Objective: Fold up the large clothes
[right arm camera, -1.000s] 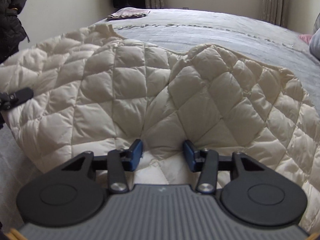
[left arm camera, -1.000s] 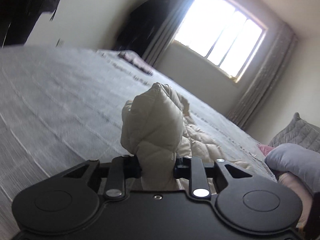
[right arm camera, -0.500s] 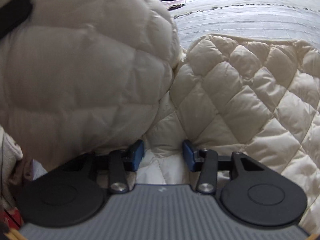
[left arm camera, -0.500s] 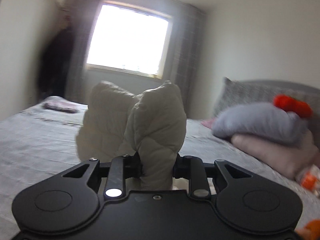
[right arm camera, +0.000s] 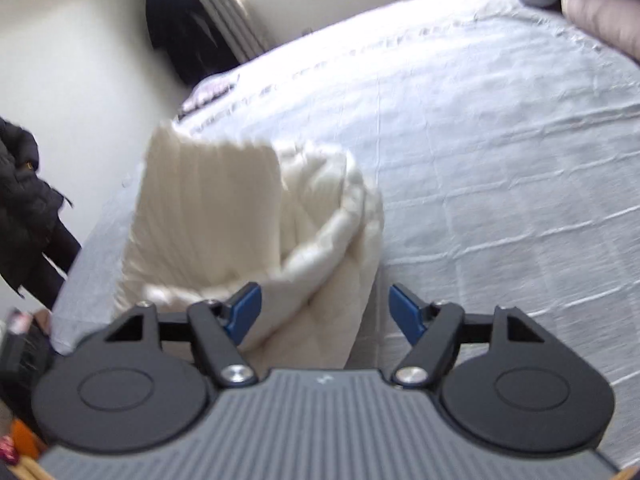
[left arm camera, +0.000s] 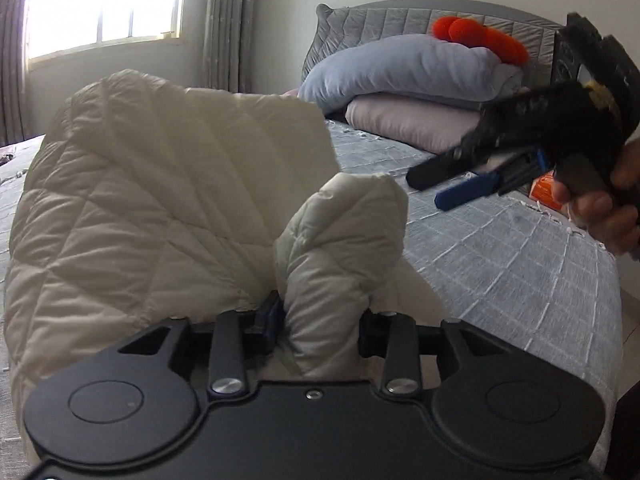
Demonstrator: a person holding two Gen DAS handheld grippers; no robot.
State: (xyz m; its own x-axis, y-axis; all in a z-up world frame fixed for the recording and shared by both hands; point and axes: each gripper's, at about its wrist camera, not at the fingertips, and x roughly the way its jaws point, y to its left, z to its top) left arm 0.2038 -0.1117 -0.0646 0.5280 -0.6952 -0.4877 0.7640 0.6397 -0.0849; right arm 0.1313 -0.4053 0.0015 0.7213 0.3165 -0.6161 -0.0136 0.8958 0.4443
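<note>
A cream quilted jacket (left arm camera: pixel 160 200) lies bunched on the grey bed (left arm camera: pixel 500 260). My left gripper (left arm camera: pixel 318 320) has a puffy fold of it filling the gap between its fingers; its jaws are opening, with the pads still against the fold. A hand (left arm camera: pixel 600 208) holds my right gripper (left arm camera: pixel 430 192) in the air over the bed, to the right of the jacket. In the right wrist view the right gripper (right arm camera: pixel 326 306) stands wide, its jaws opening. Nothing is between its fingers, and the jacket (right arm camera: pixel 240 220) lies beyond and below them.
A grey-blue pillow (left arm camera: pixel 400 68) lies on a pink one (left arm camera: pixel 400 120) at the padded headboard, with a red-orange plush thing (left arm camera: pixel 480 36) on top. Dark coats hang at the wall (right arm camera: pixel 184 28) and at the left (right arm camera: pixel 24 208). Bare bedspread (right arm camera: pixel 480 140) spreads right of the jacket.
The right gripper let go of the jacket, opened wide and pulled up and away. The left gripper swung round toward the headboard with its fold, and its jaws widened.
</note>
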